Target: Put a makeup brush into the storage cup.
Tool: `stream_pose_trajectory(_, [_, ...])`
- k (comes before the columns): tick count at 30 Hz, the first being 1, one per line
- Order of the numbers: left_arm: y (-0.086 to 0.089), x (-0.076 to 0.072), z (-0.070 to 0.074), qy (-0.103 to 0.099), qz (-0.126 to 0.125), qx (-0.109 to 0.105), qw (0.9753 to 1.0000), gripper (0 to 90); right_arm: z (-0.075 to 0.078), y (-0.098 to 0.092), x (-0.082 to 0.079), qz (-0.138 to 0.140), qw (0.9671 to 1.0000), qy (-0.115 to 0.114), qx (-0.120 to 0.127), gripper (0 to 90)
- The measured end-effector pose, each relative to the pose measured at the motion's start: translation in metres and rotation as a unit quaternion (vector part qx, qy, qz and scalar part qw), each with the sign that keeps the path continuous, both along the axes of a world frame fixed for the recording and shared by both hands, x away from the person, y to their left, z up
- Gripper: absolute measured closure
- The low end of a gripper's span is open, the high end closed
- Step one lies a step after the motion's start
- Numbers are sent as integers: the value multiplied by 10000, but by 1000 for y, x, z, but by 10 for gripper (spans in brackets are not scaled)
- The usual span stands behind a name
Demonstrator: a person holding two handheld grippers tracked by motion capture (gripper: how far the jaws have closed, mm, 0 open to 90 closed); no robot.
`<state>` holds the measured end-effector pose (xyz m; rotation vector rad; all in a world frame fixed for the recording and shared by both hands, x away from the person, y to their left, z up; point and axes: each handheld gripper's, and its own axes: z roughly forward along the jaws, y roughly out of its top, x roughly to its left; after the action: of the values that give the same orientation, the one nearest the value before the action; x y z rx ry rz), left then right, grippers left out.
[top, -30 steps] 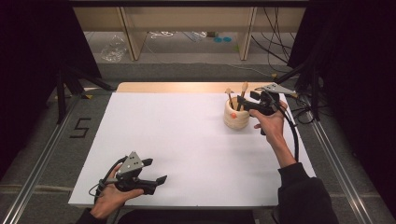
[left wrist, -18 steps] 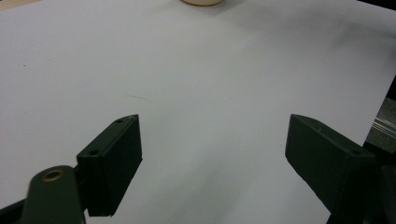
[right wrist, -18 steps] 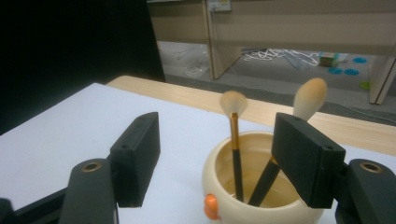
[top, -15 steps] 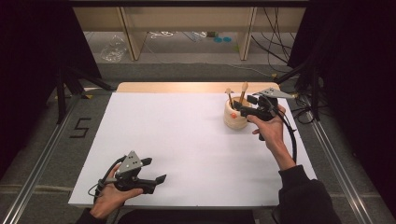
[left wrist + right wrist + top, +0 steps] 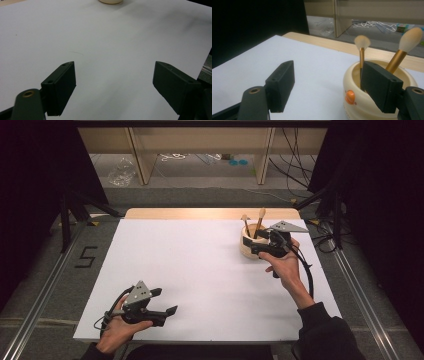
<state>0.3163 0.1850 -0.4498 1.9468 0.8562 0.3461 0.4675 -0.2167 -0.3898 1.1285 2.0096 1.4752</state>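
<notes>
Two tools in my hands, both with jaws spread and nothing between them. Nearest me, my left tool (image 5: 159, 302) rests low at the front left corner of the white surface (image 5: 200, 270), parked well apart from the work. Its jaws stand wide, and in the left gripper view they frame bare white sheet; I judge it is kept there so it stays out of the right arm's way and is ready if the holder needs steadying.

Farther out, toward the back right of the surface, my right tool (image 5: 261, 241) sits just beside the cream brush holder (image 5: 372, 95). From above I cannot tell if it touches the rim. In the right gripper view one jaw stands in front of the holder's mouth and the other hangs over open sheet to the side, so the grip is not yet lined up on anything.

Inside the holder, two makeup brushes stand bristles up: the thin brush (image 5: 362, 47) nearly upright, the larger brush (image 5: 405, 46) leaning outward. Handles down keeps the soft heads clean and offers each stem for a pinch.
</notes>
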Motion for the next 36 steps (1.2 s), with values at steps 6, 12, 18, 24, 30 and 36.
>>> stream_pose_trajectory(6, [0,0,0,-13,-32,25,10000,184,-1,2,-8,43,10000,15,-61,279])
stream_pose_trajectory(12, [1,0,1,-31,12,18,10000,184,-4,3,-19,129,9999,39,-90,275])
stream_pose_trajectory(18, [1,-1,1,-16,52,-10,10000,184,-11,3,-32,258,9996,141,-37,263])
stream_pose_trajectory(24, [2,0,1,-79,-3,16,10000,184,-13,6,-48,338,9994,86,14,235])
stream_pose_trajectory(30, [2,0,1,-88,5,36,10000,184,-15,9,-60,462,9989,119,40,236])
stream_pose_trajectory(36, [1,-1,1,-24,51,-56,10000,184,-19,12,-67,545,9985,87,0,237])
